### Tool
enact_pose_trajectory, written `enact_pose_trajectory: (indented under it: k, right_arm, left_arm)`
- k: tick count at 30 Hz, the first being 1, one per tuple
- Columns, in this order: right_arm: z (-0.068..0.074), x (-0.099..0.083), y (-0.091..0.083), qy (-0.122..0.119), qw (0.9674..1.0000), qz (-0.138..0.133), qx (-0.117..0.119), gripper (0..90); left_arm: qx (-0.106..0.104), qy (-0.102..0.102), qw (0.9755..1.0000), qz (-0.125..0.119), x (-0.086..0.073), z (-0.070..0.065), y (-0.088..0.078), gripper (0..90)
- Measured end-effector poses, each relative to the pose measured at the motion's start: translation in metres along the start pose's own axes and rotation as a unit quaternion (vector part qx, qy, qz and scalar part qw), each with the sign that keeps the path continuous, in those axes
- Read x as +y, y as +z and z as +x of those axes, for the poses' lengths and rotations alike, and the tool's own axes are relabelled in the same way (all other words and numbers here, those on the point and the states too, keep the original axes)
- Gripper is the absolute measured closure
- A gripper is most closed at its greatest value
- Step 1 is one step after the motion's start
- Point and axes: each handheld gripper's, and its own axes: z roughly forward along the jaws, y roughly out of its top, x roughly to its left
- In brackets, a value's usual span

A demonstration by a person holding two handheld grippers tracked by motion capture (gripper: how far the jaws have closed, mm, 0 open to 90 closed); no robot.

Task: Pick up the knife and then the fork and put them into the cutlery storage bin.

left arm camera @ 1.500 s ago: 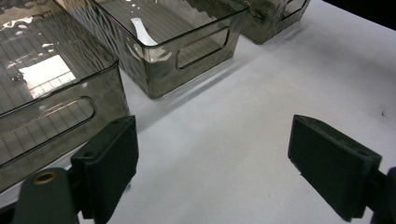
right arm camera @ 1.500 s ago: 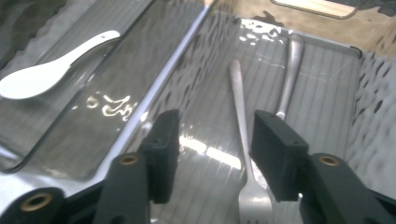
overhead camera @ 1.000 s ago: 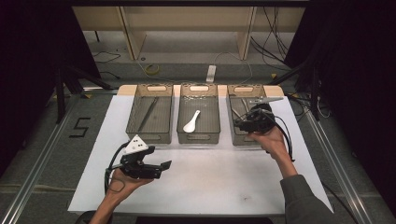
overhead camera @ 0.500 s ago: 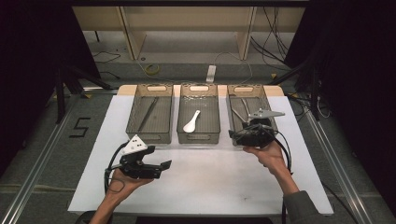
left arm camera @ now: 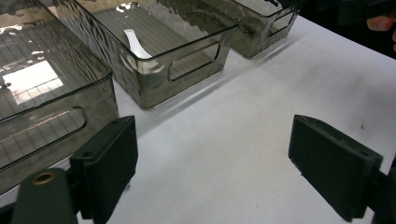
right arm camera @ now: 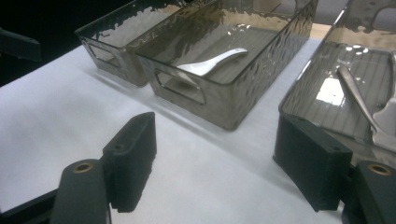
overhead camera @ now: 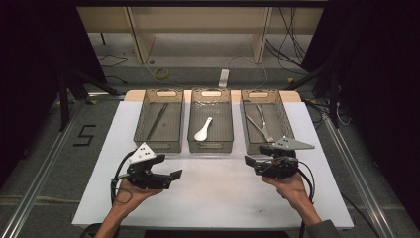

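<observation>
Left gripper (overhead camera: 174,174): lower left of the high view, held from beneath in the person's left hand (overhead camera: 130,192), over the white table cover (overhead camera: 218,198); jaws wide apart, nothing between them, the left gripper view showing bare white cover in the gap. Right gripper (overhead camera: 250,161): lower right of the high view, held in the right hand (overhead camera: 292,186), just below the near end of the right bin (overhead camera: 250,141); jaws have just been opening and stand wide, holding nothing, with bare cover between them in the right gripper view. Three smoky clear plastic bins stand side by side across the centre of the high view, handle cut-outs at both ends. Left bin (overhead camera: 143,131): holds one long dark slender item (overhead camera: 157,120) lying lengthwise; its kind cannot be told. Middle bin (overhead camera: 210,145): holds one white spoon (overhead camera: 203,130), bowl toward the bottom of the frame, handle slanting up and right. The right bin holds metal utensils (overhead camera: 261,124) lying lengthwise, crossing near their upper ends; in the right gripper view they (right arm camera: 369,112) show at the right edge, above the right jaw. Both grippers are well apart from each other and clear of the bins' contents.
</observation>
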Motion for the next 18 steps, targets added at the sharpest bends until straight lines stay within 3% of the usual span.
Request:
enact_pose_trajectory:
  k: [5, 13, 18]
  right_arm:
    - [-0.001, -0.017, -0.013, 0.021, 0.9996, -0.019, 0.011, 28.9]
    - [0.010, -0.028, -0.024, 0.011, 0.9992, -0.036, 0.014, 26.5]
    - [0.016, -0.033, -0.026, 0.011, 0.9992, -0.031, 0.023, 22.4]
  left_arm:
    - [0.000, 0.000, 1.0000, 0.000, 0.000, 0.001, 0.001, 15.3]
    - [-0.006, -0.006, 1.0000, -0.004, -0.001, 0.000, -0.003, 15.1]
    - [-0.010, -0.008, 0.9999, -0.004, -0.002, 0.000, -0.003, 14.2]
